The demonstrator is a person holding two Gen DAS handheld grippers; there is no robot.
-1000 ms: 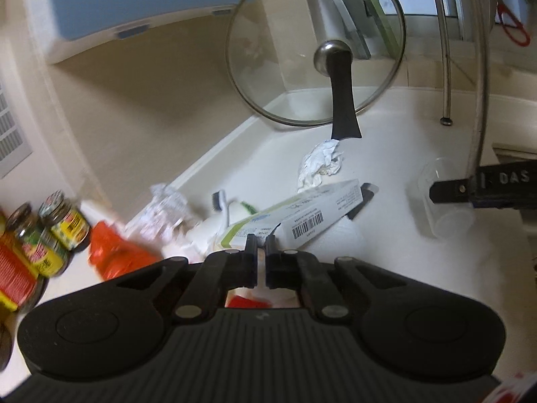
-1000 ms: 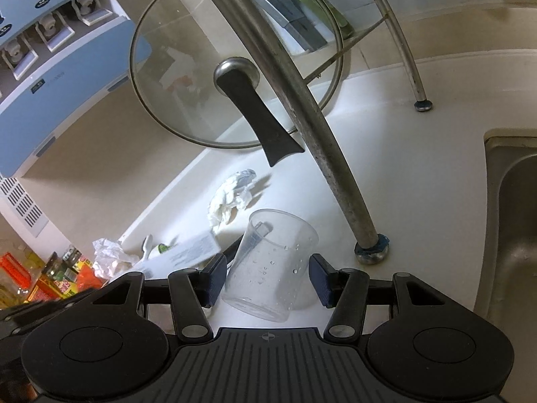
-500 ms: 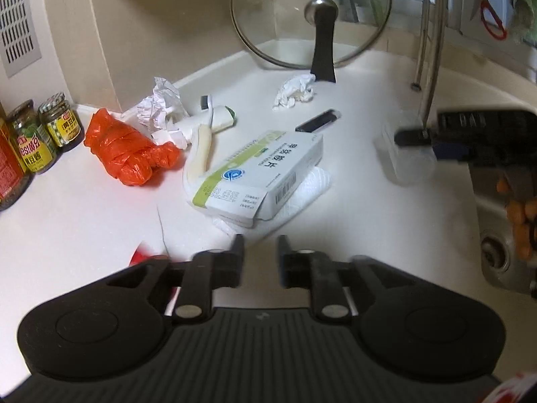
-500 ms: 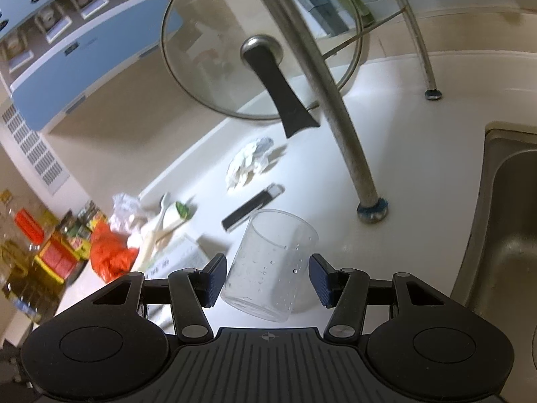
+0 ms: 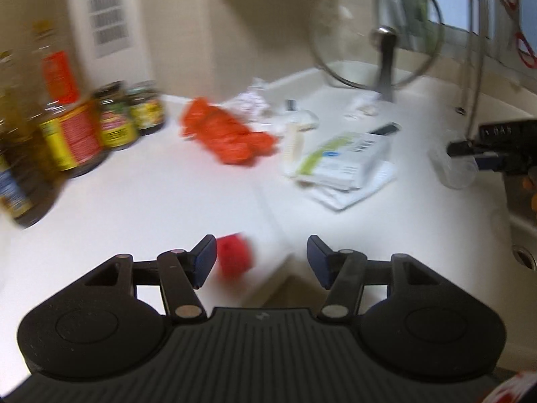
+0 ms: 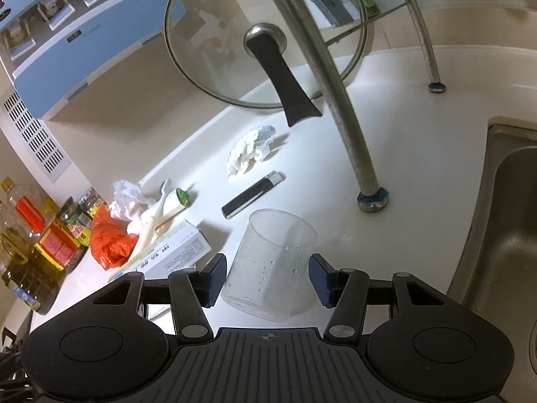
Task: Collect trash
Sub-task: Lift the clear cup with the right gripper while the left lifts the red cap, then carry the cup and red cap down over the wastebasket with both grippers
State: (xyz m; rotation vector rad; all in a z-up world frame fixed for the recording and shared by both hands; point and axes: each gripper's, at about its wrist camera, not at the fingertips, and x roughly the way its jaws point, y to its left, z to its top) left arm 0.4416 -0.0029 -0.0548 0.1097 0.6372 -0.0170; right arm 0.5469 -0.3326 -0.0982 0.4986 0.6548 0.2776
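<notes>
Since a second ago the left gripper (image 5: 257,255) has drawn back from the medicine box (image 5: 345,159) toward the counter's near edge, and its jaws, then together, are opening with a small red scrap (image 5: 233,258) just inside the left pad, untouched as far as the blur allows. The right gripper (image 6: 265,277) has barely shifted; its fingers stand either side of the clear plastic cup (image 6: 268,262) near the sink-side edge of the counter (image 6: 419,154), and whether the pads press the wall I cannot tell. Most of the trash lies mid-counter toward the back wall: an orange plastic bag (image 6: 110,238), crumpled paper (image 6: 250,149), a white wrapper (image 6: 127,194) and a black lighter (image 6: 251,194). To take the red scrap cleanly, I judge the left gripper should centre it between the pads, drop low to the counter, then close slowly so that the light piece is not flicked away. Legible writing is scarce: the box shows a barcode and small print too fine to read, and the jar labels (image 6: 55,245) at the counter's left end are blurred.
</notes>
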